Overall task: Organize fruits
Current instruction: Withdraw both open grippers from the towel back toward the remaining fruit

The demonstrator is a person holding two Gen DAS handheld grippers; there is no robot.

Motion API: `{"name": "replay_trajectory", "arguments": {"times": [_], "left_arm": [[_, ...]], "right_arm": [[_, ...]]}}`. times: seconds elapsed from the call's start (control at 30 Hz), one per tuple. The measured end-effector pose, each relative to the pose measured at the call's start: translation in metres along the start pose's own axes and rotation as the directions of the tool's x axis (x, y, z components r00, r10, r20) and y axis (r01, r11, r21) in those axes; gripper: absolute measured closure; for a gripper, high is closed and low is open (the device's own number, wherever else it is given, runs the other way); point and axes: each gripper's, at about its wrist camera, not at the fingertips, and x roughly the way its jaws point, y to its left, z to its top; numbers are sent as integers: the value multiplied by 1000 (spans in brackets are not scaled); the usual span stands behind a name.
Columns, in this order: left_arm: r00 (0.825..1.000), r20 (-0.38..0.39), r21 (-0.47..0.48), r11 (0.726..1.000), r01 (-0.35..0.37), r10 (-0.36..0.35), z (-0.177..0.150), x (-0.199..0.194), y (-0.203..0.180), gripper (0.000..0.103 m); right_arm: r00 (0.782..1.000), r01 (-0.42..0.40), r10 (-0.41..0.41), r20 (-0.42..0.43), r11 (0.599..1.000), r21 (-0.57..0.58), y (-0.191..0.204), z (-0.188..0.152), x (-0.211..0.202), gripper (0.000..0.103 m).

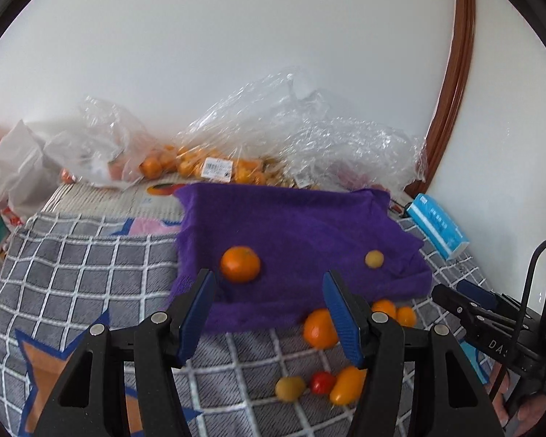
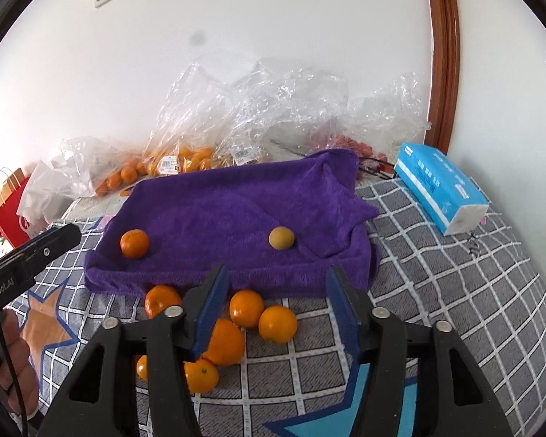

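Both grippers, left gripper [image 1: 269,313] and right gripper [image 2: 273,309], hover with fingers spread and empty above a checked blanket [image 2: 436,273], where loose oranges [image 2: 277,324] cluster beside a purple towel [image 2: 218,218] holding one orange [image 2: 134,243] and a yellowish fruit [image 2: 281,238].

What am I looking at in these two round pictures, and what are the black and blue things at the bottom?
No robot here: a person holds hand-worked tongs in each hand, with a wide-angle camera on each looking along its fingers. One picture is from the left tongs, the other from the right tongs; each also glimpses the other pair at its edge. Both stand open and hold nothing. On the checked blanket lies a purple towel with one orange and a small yellow fruit on it. More oranges sit on the blanket before the towel. Behind are plastic bags of fruit and a blue tissue pack.
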Motion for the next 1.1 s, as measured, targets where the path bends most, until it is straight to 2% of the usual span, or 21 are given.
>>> {"name": "replay_trajectory", "arguments": {"times": [0.13,0.47,0.63,0.83,1.1], "left_arm": [[999,-36,-31,1000,2,-3,-14,-3,18,38],[995,-102,-45,999,-23,18,-38,6,37,37],[993,-99,-1,997,-72,71,-44,10,37,37],[994,-101,-40,998,-55,51,-44,9,44,37],[990,-102,-22,995,-101,99,-46,11,44,37]], "right_arm": [[999,-16,16,-37,1000,-7,5,-13,6,41],[995,-12,10,-102,1000,-22,19,-36,27,41],[993,-30,29,-111,1000,-6,21,-39,35,41],[990,-59,59,-126,998,5,25,-38,41,41],[980,-96,94,-176,995,-2,39,-43,56,41]]}}
